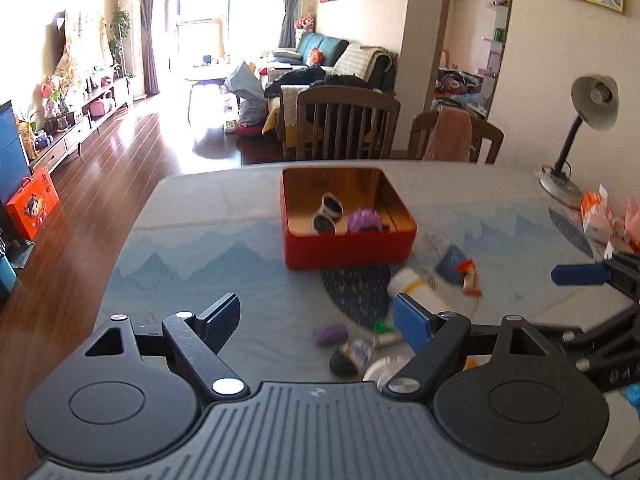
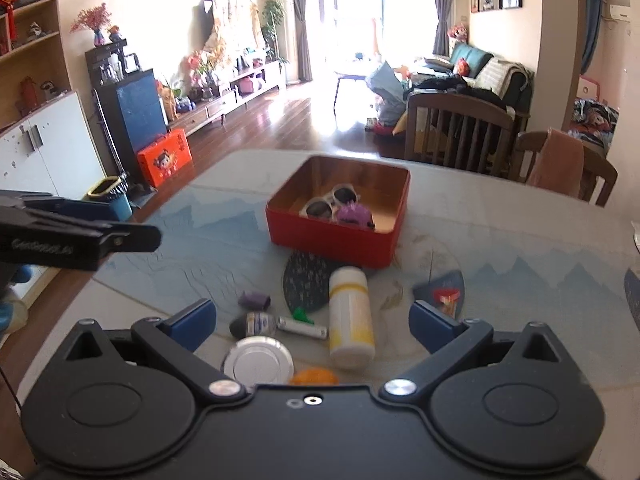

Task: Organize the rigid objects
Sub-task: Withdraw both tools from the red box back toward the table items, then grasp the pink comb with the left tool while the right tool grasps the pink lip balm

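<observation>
While both tongs, left [image 1: 318,322] and right [image 2: 313,322], gape wide and empty, only the left view shows the lamp [image 1: 576,136]; sunglasses [image 2: 330,202] lie in the red tin [image 2: 332,240] on the bench [image 2: 520,248], beyond the white bottle [image 2: 351,316].

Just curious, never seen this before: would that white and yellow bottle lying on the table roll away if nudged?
Probably: the white and yellow plastic bottle lies on its round side on a smooth table. It looks stiff, likely light.

Sunlight floods through a tall window [image 2: 352,16] onto the dark wooden floor [image 1: 112,168]. Wooden chairs [image 1: 348,128] stand behind the table [image 1: 208,232], with what seems a teal sofa [image 1: 320,50] beyond.
</observation>
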